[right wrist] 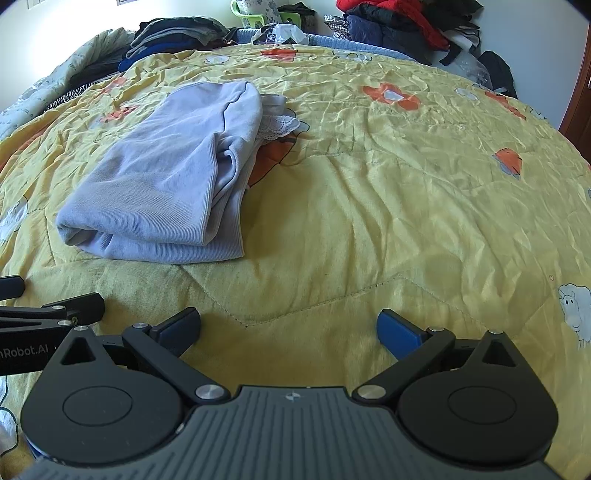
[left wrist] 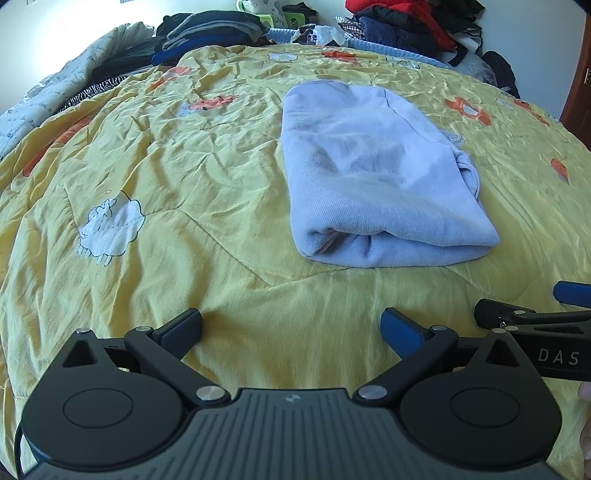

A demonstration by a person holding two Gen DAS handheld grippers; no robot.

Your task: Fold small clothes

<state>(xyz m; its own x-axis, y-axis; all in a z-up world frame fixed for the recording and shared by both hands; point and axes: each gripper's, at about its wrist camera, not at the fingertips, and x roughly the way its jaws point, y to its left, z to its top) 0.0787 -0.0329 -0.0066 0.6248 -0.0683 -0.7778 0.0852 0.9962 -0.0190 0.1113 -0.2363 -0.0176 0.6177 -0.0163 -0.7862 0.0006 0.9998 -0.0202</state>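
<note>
Nearest, the left gripper (left wrist: 291, 326) and the right gripper (right wrist: 289, 326) hover side by side above the yellow quilt (left wrist: 184, 184), each with its fingers spread wide and nothing between them. Just beyond lies the folded lilac garment (left wrist: 369, 177), flat on the quilt. Farther back, piled dark clothes (right wrist: 177, 33) line the bed's far edge.
</note>
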